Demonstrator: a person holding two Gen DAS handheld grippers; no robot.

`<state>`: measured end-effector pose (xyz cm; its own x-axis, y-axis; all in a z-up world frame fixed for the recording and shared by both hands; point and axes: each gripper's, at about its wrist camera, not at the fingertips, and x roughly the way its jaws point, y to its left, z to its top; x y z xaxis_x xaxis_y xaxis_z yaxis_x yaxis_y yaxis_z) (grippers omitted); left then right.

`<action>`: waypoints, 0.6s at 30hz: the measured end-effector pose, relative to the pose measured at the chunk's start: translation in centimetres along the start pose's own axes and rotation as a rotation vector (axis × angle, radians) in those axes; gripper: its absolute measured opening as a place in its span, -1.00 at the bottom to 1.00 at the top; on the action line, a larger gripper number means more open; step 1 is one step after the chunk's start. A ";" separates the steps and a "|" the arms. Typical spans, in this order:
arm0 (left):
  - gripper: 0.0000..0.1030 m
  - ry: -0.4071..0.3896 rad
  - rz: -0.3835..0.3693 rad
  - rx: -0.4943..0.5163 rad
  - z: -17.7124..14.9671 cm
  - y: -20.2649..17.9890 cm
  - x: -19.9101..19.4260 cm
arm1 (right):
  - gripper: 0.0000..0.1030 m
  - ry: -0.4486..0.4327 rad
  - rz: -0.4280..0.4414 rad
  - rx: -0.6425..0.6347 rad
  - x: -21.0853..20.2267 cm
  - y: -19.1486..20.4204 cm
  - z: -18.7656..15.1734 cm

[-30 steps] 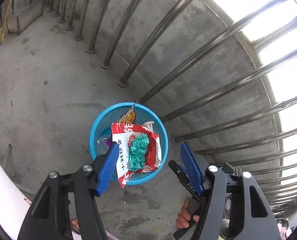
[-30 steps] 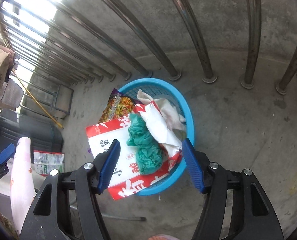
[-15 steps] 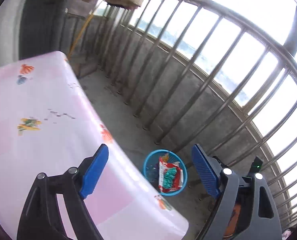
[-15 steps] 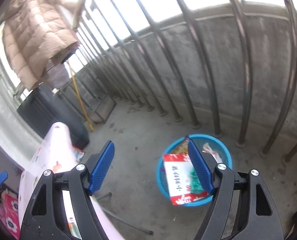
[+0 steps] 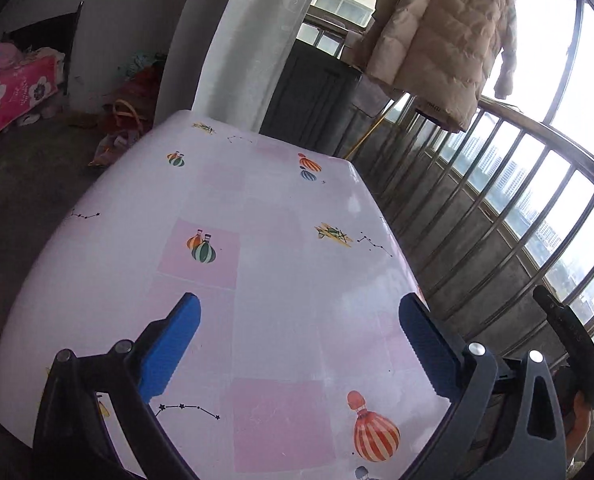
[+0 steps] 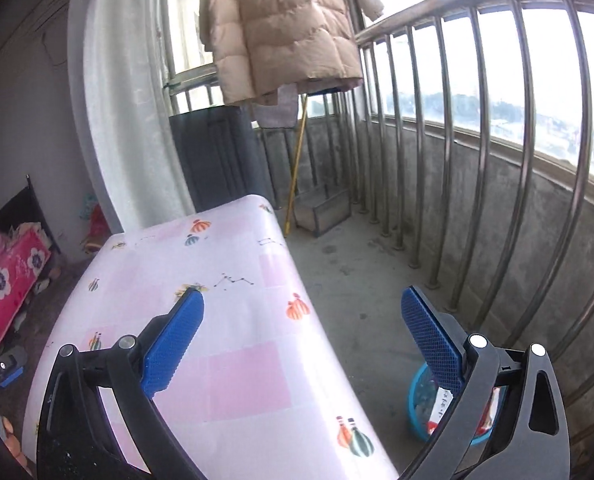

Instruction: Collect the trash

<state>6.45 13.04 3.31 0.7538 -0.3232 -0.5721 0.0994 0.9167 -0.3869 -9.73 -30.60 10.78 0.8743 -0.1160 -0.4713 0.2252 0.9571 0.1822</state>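
both tongs hang over the pink table point(image 5: 281, 184), the left gripper point(image 5: 299, 322) and the right gripper point(image 6: 303, 322) opening wide, pinching nothing. the blue trash basket point(image 6: 417, 408) sits on the floor beside the table.

Both wrist views look slantwise down across the same table point(image 5: 281, 208), coat point(image 6: 281, 28) beyond.

Tabletop point(image 5: 281, 216) pale pink-white checks, balloon prints. Hanging jacket point(image 6: 285, 28) beige, quilted. Basket point(image 6: 415, 408) bright blue. Bedcover point(image 6: 5, 280) hot pink, white flowers.
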 end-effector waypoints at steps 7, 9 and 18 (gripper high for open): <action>0.89 -0.041 -0.013 0.055 0.0 -0.8 -2.8 | 0.84 -0.022 0.075 0.064 -2.0 2.5 0.3; 0.89 -0.047 -0.004 0.073 -0.2 -1.1 -3.2 | 0.84 -0.031 0.066 0.054 -2.4 3.1 0.1; 0.89 -0.064 0.161 0.047 -1.2 -2.2 -3.4 | 0.84 -0.036 0.024 0.020 -2.4 2.5 -0.4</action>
<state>2.84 11.87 5.21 0.8023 -0.1567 -0.5759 0.0030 0.9660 -0.2587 -11.45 -27.88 12.05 0.8943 -0.1030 -0.4354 0.2125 0.9541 0.2108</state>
